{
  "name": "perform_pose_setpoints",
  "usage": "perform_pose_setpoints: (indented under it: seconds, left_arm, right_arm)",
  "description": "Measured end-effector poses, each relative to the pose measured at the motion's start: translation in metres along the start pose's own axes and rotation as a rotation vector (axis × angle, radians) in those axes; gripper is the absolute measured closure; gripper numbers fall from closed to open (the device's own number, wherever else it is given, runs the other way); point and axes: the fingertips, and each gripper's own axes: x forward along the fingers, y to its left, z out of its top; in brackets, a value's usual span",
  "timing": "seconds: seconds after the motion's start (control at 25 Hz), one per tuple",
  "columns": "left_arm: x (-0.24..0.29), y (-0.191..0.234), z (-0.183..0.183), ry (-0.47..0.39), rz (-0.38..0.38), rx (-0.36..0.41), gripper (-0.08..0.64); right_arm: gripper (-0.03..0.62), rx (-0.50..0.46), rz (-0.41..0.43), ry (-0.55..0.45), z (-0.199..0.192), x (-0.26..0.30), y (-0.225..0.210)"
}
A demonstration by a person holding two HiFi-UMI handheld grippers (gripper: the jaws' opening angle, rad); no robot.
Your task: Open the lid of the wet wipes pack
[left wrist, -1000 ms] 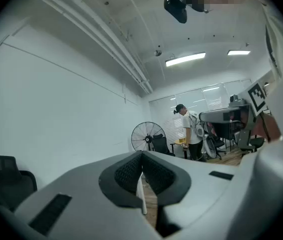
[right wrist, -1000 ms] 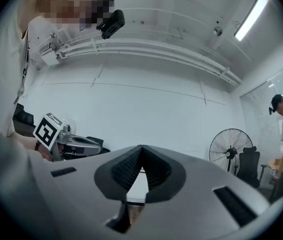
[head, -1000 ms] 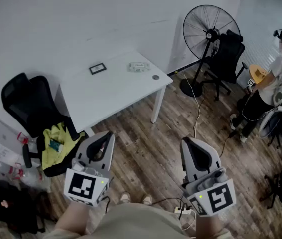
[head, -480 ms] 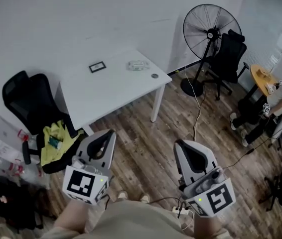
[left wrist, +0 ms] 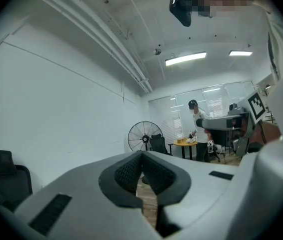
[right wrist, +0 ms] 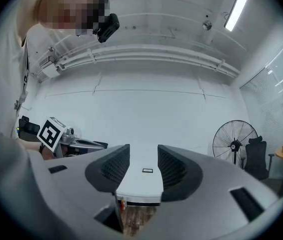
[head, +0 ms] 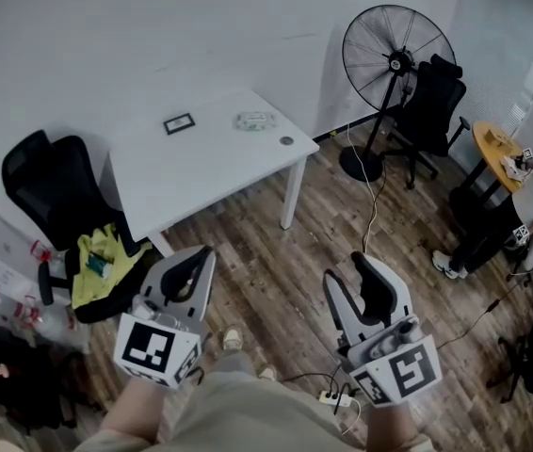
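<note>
The wet wipes pack [head: 254,121] lies flat near the far edge of the white table [head: 201,172], well ahead of both grippers. My left gripper [head: 197,258] hangs over the wooden floor with its jaws shut and empty; in the left gripper view its pads [left wrist: 131,171] meet at the tips. My right gripper [head: 353,273] is beside it, its jaws opening with nothing between them. In the right gripper view the gap between its pads [right wrist: 116,165] frames the table [right wrist: 140,184] in the distance.
A small black frame [head: 179,123] and a round disc [head: 287,141] also lie on the table. A black chair [head: 45,182] with a yellow cloth [head: 97,262] stands at the left. A standing fan [head: 398,59], another chair [head: 433,102], a floor cable and a person [head: 530,205] are at the right.
The right gripper's jaws have gone from shut to open. Both grippers have drifted slightly over the floor. The person at the right has moved toward the frame's edge.
</note>
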Motion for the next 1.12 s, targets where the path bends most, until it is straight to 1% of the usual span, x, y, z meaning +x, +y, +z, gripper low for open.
perform_pose_setpoints:
  seconds: [0.2,0.28,0.52,0.76,0.96,1.12]
  left_arm:
    - [0.013,0.006,-0.006,0.000,-0.006,0.003,0.538]
    - [0.023,0.012,-0.008,-0.001,-0.009,-0.008,0.538]
    - [0.065,0.043,-0.025,0.022,-0.009,-0.028,0.538]
    - [0.125,0.092,-0.039,0.040,-0.022,-0.033,0.538]
    - [0.175,0.142,-0.040,0.042,-0.035,-0.031,0.538]
    - [0.208,0.183,-0.041,0.051,-0.043,-0.031,0.538]
  right_arm:
    - [0.416,-0.007,-0.011,0.031,-0.014,0.015,-0.013]
    - [0.416,-0.012,-0.015,0.048,-0.021,0.025,-0.019]
    - [0.416,-0.030,-0.014,0.097,-0.040,0.070,-0.039]
    - [0.416,-0.045,-0.025,0.137,-0.056,0.138,-0.070]
    - [0.416,-0.052,-0.028,0.178,-0.067,0.205,-0.092]
    - [0.416,-0.056,-0.051,0.192,-0.072,0.256,-0.109]
